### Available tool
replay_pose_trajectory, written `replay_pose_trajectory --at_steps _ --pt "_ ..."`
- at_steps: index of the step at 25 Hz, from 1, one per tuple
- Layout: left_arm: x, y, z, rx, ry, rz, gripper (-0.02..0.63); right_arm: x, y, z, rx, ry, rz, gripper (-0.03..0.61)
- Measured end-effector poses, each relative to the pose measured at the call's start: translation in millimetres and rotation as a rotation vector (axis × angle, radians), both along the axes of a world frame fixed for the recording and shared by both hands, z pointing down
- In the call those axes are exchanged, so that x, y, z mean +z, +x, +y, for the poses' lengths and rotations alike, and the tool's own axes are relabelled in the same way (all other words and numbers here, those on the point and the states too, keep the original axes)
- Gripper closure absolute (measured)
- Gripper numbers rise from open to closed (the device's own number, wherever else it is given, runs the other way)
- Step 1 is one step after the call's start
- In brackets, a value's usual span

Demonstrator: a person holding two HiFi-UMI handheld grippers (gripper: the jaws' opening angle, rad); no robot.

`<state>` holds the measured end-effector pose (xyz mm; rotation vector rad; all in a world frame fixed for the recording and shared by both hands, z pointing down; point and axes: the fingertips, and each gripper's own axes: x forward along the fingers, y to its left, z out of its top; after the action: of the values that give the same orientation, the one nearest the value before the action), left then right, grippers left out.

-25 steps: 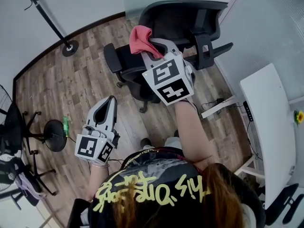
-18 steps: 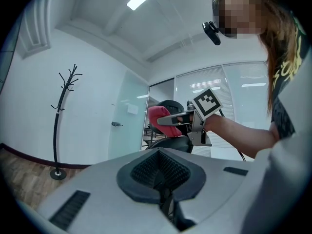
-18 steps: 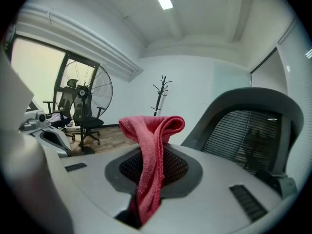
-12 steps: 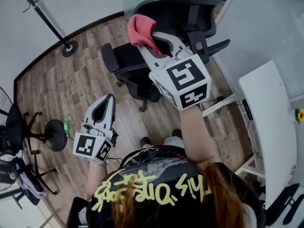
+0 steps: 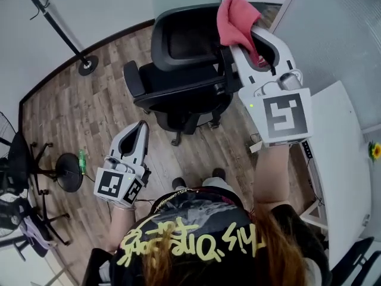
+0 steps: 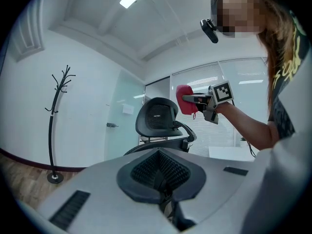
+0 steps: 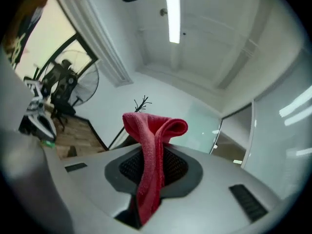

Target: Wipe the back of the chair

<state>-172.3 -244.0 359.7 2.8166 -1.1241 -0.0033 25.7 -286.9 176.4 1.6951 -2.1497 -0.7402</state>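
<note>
A black office chair (image 5: 181,82) is seen at 12 o'clock in the head view, standing on the wooden floor (image 5: 71,112). Its backrest (image 5: 184,37) is turned away from the person and its seat toward them.

The right hand-held gripper (image 7: 155,167) is raised at 1 o'clock, beside the chair's upper right side. A red cloth (image 5: 235,19) is pinched between its jaws. In the right gripper view the cloth (image 7: 152,155) is seen folded over the tips and hanging down between the pads. In the left gripper view the cloth (image 6: 184,100) is held just beside the top of the backrest (image 6: 157,117); whether the two touch cannot be told.

The left hand-held gripper (image 5: 138,130) is held low at 8 o'clock, well apart from the chair and pointed toward it. Its jaws are pressed together with nothing between them, as the left gripper view shows.

A black coat stand (image 5: 59,22) is seen at 11 o'clock, its round base on the floor near the wall. A small black stool (image 5: 68,168) and a fan (image 5: 9,159) are placed at 9 o'clock. A white worktop (image 5: 339,159) lies at 4 o'clock, just beside the person's right arm.
</note>
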Motion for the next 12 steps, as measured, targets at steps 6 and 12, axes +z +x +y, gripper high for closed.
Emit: replay_pose_trajectory --at_steps 6,12 --pt "0 25 4 -0.016 0.004 -0.004 0.623 6 30 -13 0.070 0.060 0.545 0.515" --pt "0 44 1 -0.044 0.001 -0.002 0.623 37 15 -36 -0.026 0.137 0.896 0.515"
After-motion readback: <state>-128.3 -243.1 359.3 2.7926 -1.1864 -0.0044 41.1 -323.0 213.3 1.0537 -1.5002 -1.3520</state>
